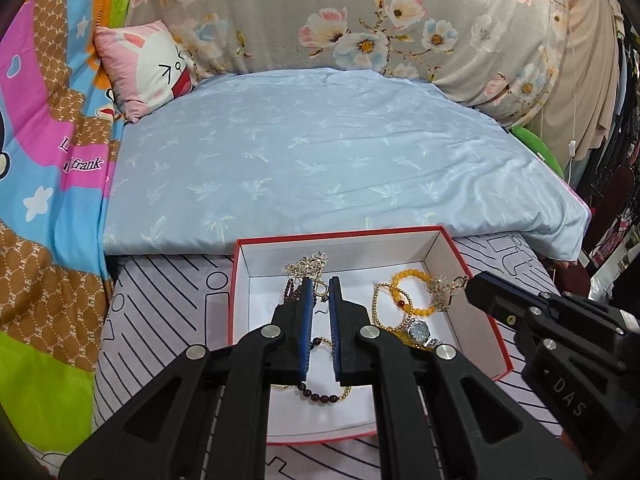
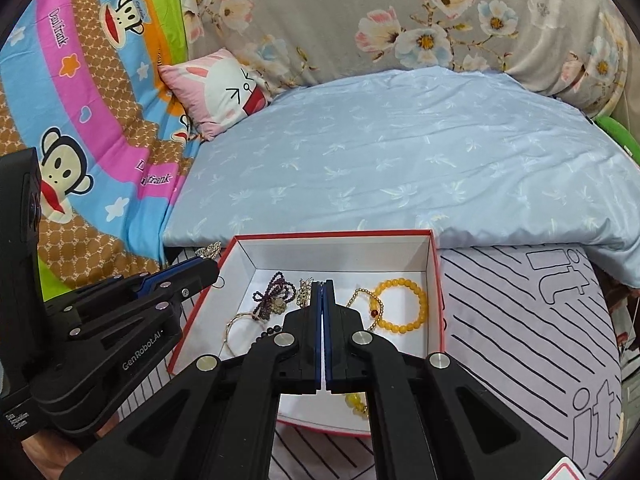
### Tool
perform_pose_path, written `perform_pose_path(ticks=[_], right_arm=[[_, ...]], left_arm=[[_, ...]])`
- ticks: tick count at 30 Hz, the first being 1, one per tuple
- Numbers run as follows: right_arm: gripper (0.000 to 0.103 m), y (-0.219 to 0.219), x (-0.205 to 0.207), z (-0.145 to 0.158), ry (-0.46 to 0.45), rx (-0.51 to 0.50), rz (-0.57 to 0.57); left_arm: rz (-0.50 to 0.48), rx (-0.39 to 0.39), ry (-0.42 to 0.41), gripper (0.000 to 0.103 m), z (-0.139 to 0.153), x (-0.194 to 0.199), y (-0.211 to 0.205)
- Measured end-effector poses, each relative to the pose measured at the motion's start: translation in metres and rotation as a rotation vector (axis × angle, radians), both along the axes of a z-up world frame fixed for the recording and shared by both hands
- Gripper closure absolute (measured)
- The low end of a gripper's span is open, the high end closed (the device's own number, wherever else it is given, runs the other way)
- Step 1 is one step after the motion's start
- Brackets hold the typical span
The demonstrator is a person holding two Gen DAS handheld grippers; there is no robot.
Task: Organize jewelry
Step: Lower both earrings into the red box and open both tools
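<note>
Presently, item — red box (image 1: 472,280) on the bed, holding the jewelry: yellow bead bracelet (image 2: 400,304), dark bead strand (image 1: 320,394), watch (image 1: 419,330); left gripper (image 1: 319,284) nearly closed, right gripper (image 2: 322,286) closed, both over it (we cannot tell what, if anything, is pinched) — sorting barely begun; next we must part the fingers over one piece.

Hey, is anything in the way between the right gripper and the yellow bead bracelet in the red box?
Nothing blocks it. The yellow bead bracelet lies uncovered on the floor of the red box, just right of the right gripper. Only a gold bead chain overlaps its left edge.
</note>
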State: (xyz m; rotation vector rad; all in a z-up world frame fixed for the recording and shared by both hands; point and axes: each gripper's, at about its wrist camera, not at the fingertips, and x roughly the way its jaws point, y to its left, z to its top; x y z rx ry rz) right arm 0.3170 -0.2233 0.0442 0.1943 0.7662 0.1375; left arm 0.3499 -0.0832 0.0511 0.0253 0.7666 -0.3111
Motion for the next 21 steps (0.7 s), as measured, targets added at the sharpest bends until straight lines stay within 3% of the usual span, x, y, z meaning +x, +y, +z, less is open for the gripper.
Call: perform_pose_path(ticks=[21], right_arm=[[0.102, -0.003, 0.041, -0.051, 0.080, -0.009, -0.007]], left_arm=[[-0.013, 0.041, 0.083, 0.096, -0.051, 0.040, -0.026]])
